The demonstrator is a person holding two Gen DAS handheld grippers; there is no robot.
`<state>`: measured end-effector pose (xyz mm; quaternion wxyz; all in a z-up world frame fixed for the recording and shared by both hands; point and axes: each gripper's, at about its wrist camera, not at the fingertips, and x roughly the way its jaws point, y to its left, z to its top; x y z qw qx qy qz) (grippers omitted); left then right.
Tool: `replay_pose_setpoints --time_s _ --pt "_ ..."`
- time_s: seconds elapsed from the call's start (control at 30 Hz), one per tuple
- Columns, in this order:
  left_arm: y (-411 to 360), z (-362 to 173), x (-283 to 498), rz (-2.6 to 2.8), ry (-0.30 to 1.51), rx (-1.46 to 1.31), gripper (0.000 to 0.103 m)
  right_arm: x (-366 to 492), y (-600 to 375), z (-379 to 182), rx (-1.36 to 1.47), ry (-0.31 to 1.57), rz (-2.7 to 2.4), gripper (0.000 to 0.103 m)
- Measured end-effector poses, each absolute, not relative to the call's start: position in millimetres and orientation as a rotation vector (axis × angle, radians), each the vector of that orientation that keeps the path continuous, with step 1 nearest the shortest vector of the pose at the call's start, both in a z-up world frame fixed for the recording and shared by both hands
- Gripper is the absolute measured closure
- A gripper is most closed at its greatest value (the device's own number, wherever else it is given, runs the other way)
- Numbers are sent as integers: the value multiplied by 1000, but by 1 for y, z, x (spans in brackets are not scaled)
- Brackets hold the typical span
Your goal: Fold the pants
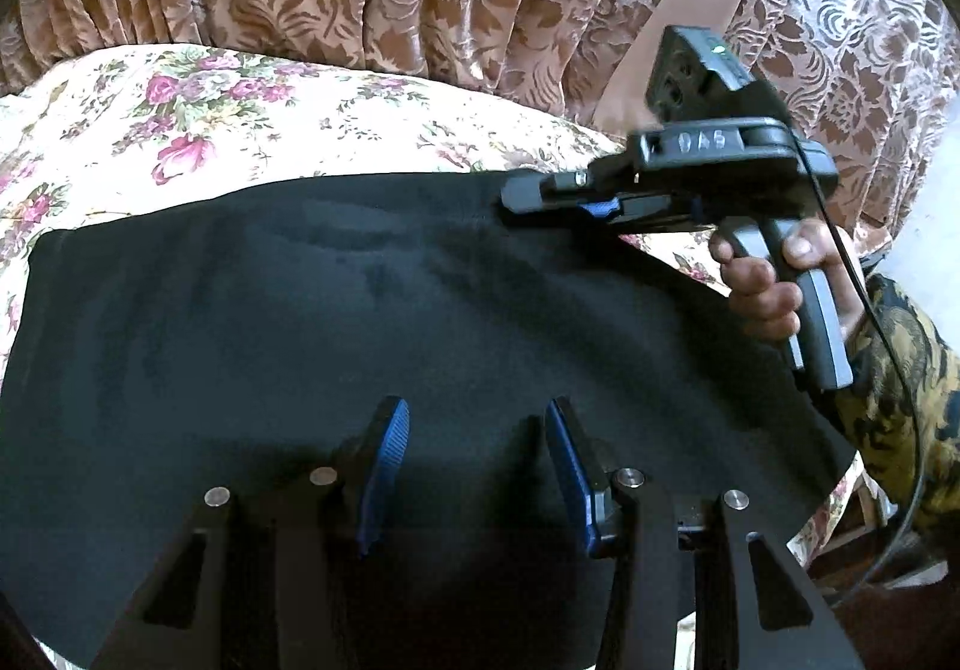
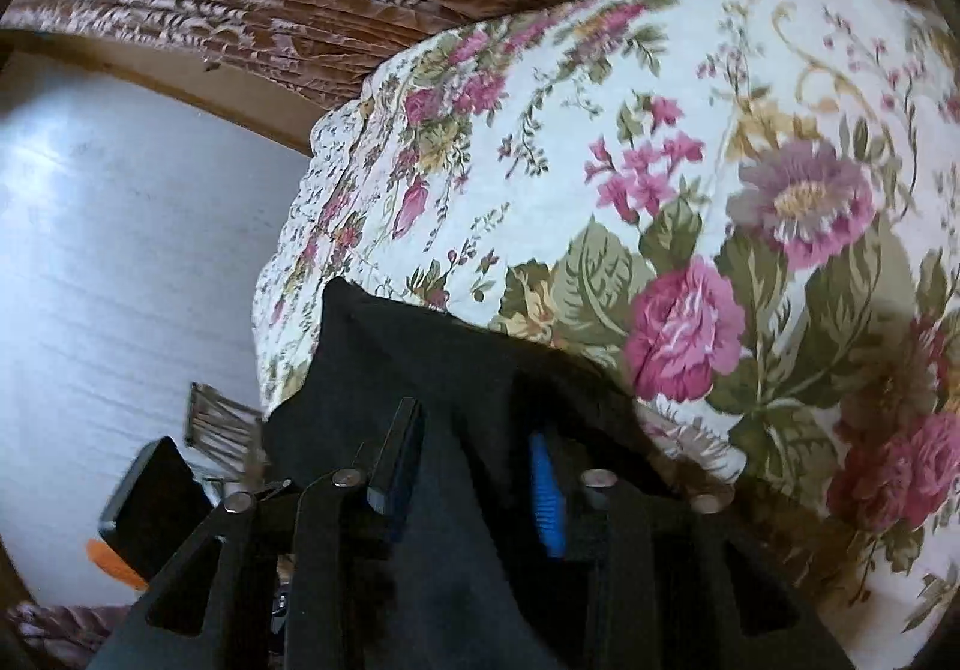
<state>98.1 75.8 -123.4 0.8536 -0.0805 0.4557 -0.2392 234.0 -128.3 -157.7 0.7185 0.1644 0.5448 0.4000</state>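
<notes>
Black pants (image 1: 336, 322) lie flat across the floral bedspread (image 1: 180, 117), directly under and ahead of your left gripper (image 1: 477, 466). Its jaws stand partly apart, nothing between the pads, hovering over the cloth.

Your right gripper (image 2: 474, 478) sits at the far edge of the pants (image 2: 456, 370), near the bed's corner. Cloth runs up between its fingers; the jaws are nearly closed, so I read it as pinching that edge.

Handling, my judgement: soft, limp knit, light, not slippery, and it'll sag and drag. Take it at edges or corners, both layers together, never mid-panel. Lift both ends evenly or it bunches.
</notes>
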Motion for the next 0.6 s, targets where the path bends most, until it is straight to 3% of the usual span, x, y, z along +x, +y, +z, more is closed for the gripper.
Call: replay_pose_setpoints --time_s 0.2,0.5,0.6 --pt "69 -133 112 -437 1016 -152 57 218 -142 -130 371 1018 880 97" --pt "65 -145 119 -396 1040 -151 57 235 -123 -181 187 1100 684 98" --pt "78 -133 115 -411 1022 -241 56 232 -128 -175 219 1074 674 95"
